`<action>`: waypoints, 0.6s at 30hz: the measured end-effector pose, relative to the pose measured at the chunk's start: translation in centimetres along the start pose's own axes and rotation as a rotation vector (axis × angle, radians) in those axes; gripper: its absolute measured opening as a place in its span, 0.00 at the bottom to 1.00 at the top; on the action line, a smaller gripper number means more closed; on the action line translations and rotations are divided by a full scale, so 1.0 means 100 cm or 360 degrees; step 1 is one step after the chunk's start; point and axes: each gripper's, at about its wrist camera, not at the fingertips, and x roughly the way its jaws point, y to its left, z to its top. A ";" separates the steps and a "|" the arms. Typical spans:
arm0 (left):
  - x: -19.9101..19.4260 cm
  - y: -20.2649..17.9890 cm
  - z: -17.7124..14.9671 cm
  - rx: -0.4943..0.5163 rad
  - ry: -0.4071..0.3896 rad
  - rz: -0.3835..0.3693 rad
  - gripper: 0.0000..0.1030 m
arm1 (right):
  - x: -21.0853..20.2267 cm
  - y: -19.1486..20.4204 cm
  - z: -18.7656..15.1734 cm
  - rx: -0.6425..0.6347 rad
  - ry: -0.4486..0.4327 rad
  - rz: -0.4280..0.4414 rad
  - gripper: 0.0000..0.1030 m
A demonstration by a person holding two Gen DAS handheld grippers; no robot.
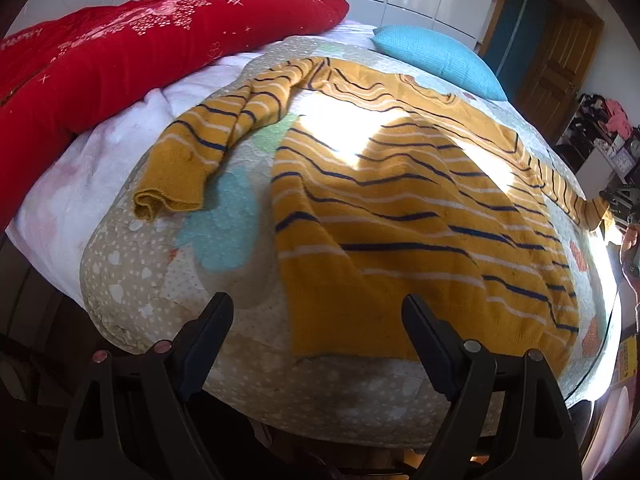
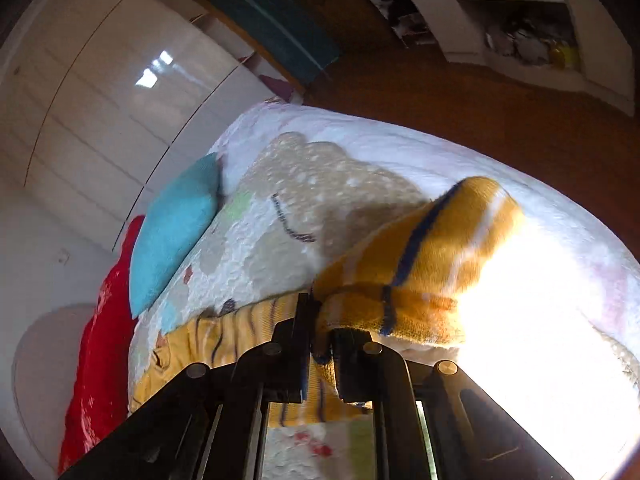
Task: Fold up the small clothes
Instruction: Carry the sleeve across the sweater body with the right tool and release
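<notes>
A: How far along is the folding judged to be?

B: Barely begun. The striped mustard sweater (image 1: 400, 208) is laid nearly flat on the quilted bed cover (image 1: 160, 280), its hem toward the near edge. No fold is seen in the body. One sleeve (image 1: 208, 136) is left bunched and crooked toward the red pillow (image 1: 120, 60); the other sleeve (image 2: 432, 260) is stretched out to the far side, below the blue cushion (image 1: 436, 56).

A: What remains to be done?

B: Both sleeves are presumably to be brought across the body, and the body then doubled over.

A: How is the right gripper posed?

B: The right gripper (image 2: 322, 344) is angled down over the bed's side, and its jaws are clamped on the cuff end of that outstretched sleeve, which is raised off the cover. In the left wrist view the lifted cuff is seen only small at the frame's edge.

A: And the left?

B: The left gripper (image 1: 316, 312) is held tilted down above the near edge of the bed, just short of the hem. Its jaws are spread wide and nothing is held between them.
</notes>
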 end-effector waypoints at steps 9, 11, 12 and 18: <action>0.006 0.072 -0.012 -0.0262 -0.0010 -0.0017 0.83 | 0.081 0.259 -0.117 -0.0749 0.0295 0.0278 0.10; 0.006 0.090 -0.017 -0.0331 -0.0010 -0.0002 0.83 | 0.108 0.304 -0.164 -0.0880 0.0396 0.0320 0.10; 0.006 0.098 -0.019 -0.0364 -0.0006 0.0007 0.83 | 0.122 0.322 -0.188 -0.0930 0.0451 0.0337 0.10; 0.001 0.136 -0.029 -0.0505 -0.0008 0.0007 0.83 | 0.202 0.389 -0.310 -0.1265 0.0734 0.0289 0.14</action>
